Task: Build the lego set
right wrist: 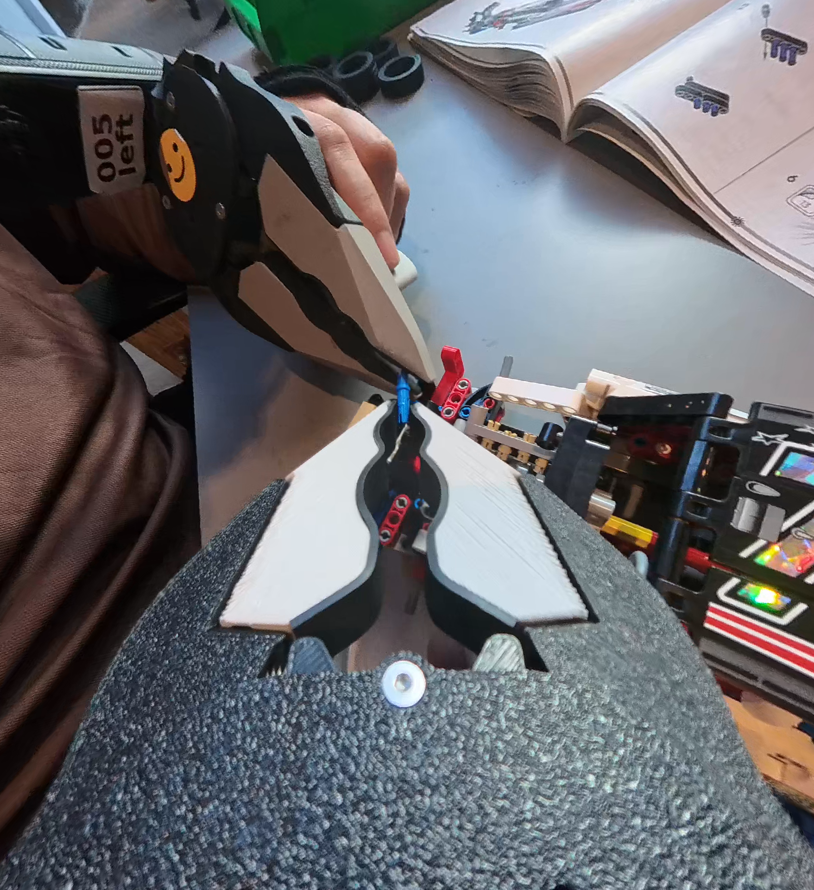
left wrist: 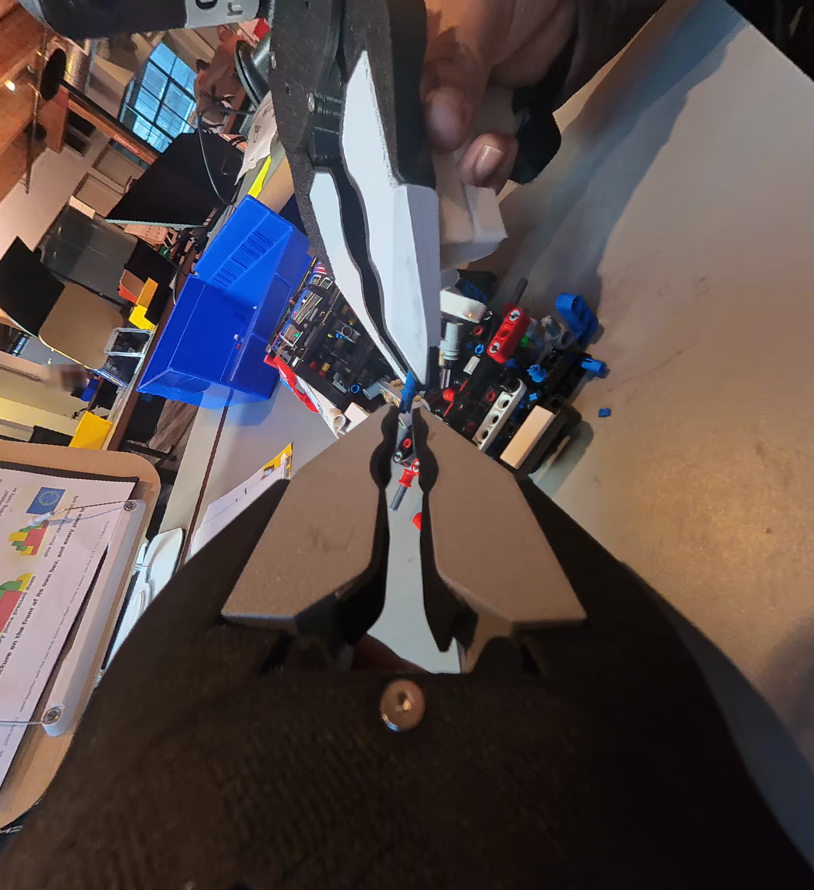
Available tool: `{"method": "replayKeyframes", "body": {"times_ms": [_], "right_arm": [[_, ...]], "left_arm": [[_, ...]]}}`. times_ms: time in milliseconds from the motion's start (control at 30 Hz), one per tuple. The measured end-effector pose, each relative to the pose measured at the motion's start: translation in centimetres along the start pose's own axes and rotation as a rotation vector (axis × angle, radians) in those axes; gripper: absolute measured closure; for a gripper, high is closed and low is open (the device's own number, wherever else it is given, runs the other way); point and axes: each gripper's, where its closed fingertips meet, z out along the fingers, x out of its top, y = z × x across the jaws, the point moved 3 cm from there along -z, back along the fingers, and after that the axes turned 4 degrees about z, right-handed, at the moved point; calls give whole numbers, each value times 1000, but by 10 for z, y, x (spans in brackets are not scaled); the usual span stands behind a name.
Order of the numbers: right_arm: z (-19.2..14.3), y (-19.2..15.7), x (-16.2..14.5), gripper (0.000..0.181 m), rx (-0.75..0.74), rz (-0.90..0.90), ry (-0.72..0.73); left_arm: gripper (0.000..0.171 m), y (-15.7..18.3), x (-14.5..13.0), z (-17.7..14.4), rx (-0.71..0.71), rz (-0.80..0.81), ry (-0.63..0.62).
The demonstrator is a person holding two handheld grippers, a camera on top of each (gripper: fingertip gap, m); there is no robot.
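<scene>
Both grippers meet tip to tip over the lego model [right wrist: 684, 481]. The right gripper [right wrist: 402, 409], jaws nearly closed, pinches a blue pin [right wrist: 402, 395]. The left gripper [left wrist: 407, 409] pinches it too. Only the right wrist view shows the instruction booklet [right wrist: 684, 96] at 1 o'clock; only the left shows a blue bin [left wrist: 231, 313] at 10 o'clock.

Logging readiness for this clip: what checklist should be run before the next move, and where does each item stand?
1. Blue pin clamped at the right gripper tips: ok.
2. Left gripper hold: jaws nearly closed at the pin; what they clamp, cannot tell.
3. Lego model resting on the table: ok.
4. Instruction booklet open beyond the model: ok.
5. Hole meant for the pin: cannot tell.
6. Room between the grippers, now tip to tip: not ok.
</scene>
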Motion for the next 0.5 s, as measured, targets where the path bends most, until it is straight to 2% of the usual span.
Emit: {"method": "replayKeyframes", "body": {"times_ms": [133,200,367,433,500], "right_arm": [[-1,-2,3,177,23,15,19],[0,-2,2,176,22,10,9],[-1,-2,3,176,9,-2,17],[-2,0,3,174,-25,-20,11],[-6,8,4,169,-125,-58,-9]], "left_arm": [[163,1,3,0,4,1,13],[169,0,2,0,10,12,7],[170,0,1,0,-11,7,3],[170,-2,0,1,-29,-34,-9],[170,-7,-5,1,-20,-67,-29]]}}
